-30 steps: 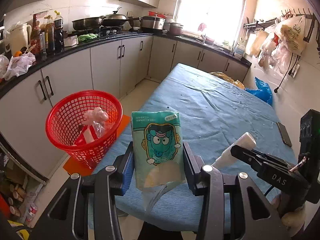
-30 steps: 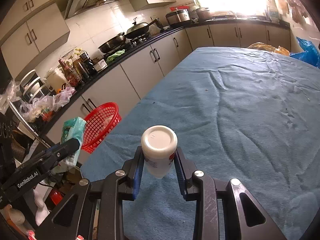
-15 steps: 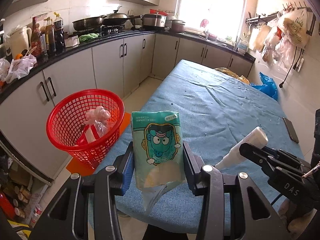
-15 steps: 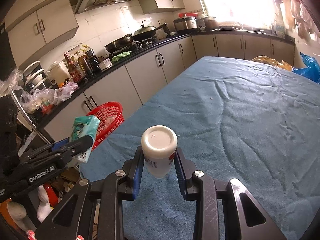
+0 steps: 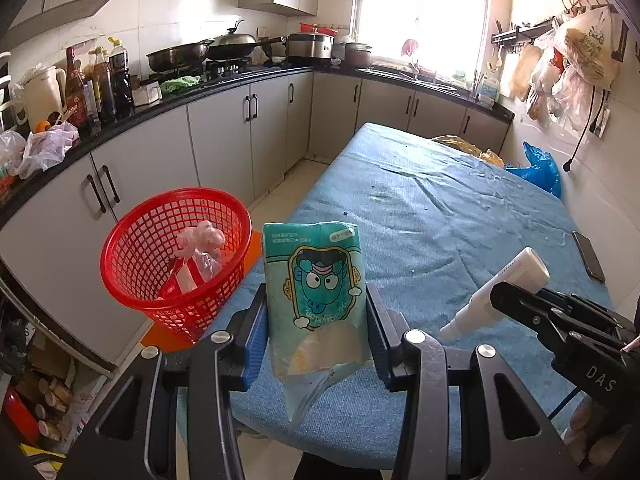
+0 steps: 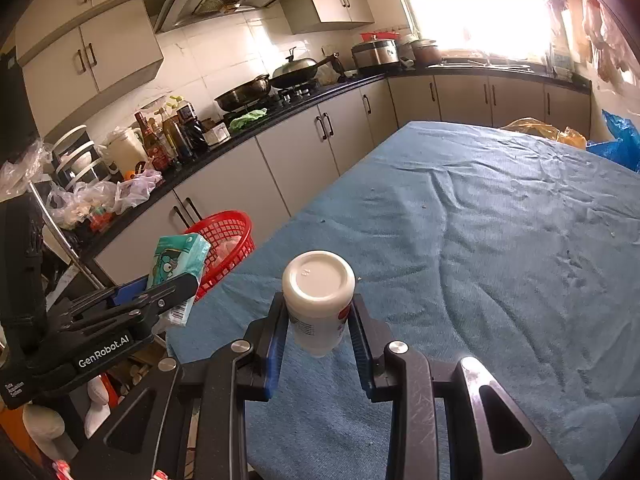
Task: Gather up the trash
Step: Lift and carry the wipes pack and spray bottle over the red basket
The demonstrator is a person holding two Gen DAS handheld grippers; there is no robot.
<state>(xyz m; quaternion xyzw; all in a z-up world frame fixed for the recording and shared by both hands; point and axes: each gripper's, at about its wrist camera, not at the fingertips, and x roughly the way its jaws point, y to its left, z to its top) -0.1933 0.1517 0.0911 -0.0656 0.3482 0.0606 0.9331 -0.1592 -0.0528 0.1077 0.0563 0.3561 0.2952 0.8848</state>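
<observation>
The left claw (image 5: 316, 336) grips a teal snack packet (image 5: 316, 300) upright at the bottom centre of the frame, above the near edge of the blue-covered tabletop (image 5: 440, 208). The right claw (image 6: 318, 336) is clamped narrow on a white bottle (image 6: 318, 300), its flat end facing the camera. At centre left stands a red basket (image 5: 132, 256) on the floor beside the tabletop, holding what looks like crumpled plastic (image 5: 200, 240). 1 phone (image 5: 588, 256) lies at the right edge.
</observation>
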